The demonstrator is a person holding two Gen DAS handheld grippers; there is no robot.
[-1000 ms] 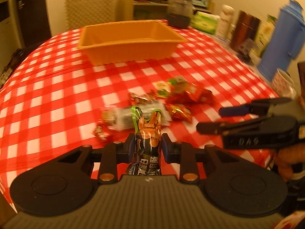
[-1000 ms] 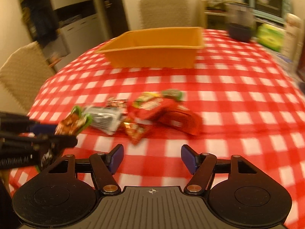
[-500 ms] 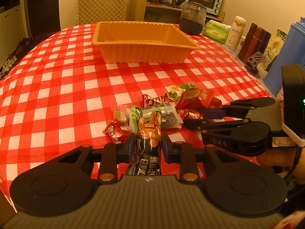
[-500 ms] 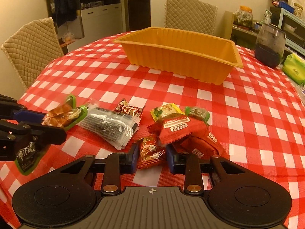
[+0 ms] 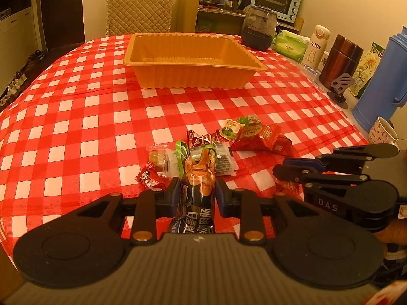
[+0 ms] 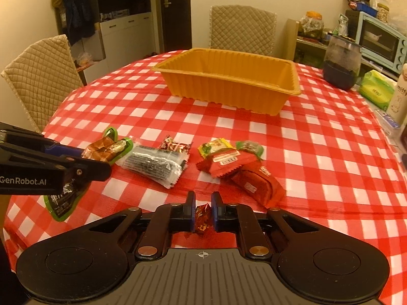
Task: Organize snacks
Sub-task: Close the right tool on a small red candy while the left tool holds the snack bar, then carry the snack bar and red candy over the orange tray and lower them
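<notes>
Your left gripper (image 5: 195, 190) is clamped on a long sausage packet (image 5: 199, 175) with green edges, holding it above the checked tablecloth (image 5: 76, 127). Your right gripper (image 6: 203, 209) is closed on a small red candy (image 6: 202, 216), pinched between its blue pads just over the cloth. The rest of the snacks lie loose in a cluster ahead of you: a clear packet with dark contents (image 6: 155, 164), a red wrapped sweet (image 5: 148, 179) near the left gripper, and two red packets (image 6: 244, 172) overlapping each other. The orange tray (image 6: 229, 81) sits well beyond them, toward the far side of the table.
</notes>
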